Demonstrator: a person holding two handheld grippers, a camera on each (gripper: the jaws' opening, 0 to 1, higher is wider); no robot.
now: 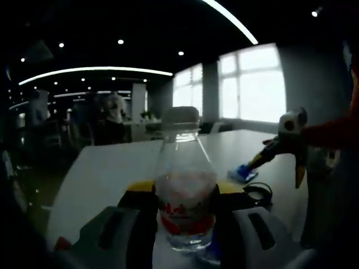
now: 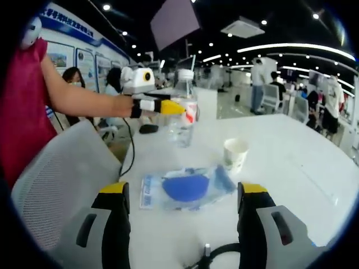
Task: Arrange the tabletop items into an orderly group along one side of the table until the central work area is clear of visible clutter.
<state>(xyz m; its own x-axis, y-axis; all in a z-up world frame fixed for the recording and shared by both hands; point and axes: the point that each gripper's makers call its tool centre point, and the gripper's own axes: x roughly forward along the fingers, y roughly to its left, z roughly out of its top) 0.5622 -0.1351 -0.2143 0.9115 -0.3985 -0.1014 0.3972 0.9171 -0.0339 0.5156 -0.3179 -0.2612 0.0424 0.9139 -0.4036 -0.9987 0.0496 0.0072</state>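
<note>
A clear bottle with a white cap and a red label stands upright between the yellow-tipped jaws of my left gripper, which is shut on it. From the right gripper view, that left gripper holds the bottle at the table's far left side. My right gripper is open, its jaws standing either side of a clear bag with a blue item that lies flat on the white table. A white paper cup stands just beyond the bag. The right gripper hovers by the bag.
A grey mesh chair stands at the table's left edge, beside a person in a red top. A black cable runs down from the left gripper. A small black object and a black cable coil lie on the table. People stand in the background.
</note>
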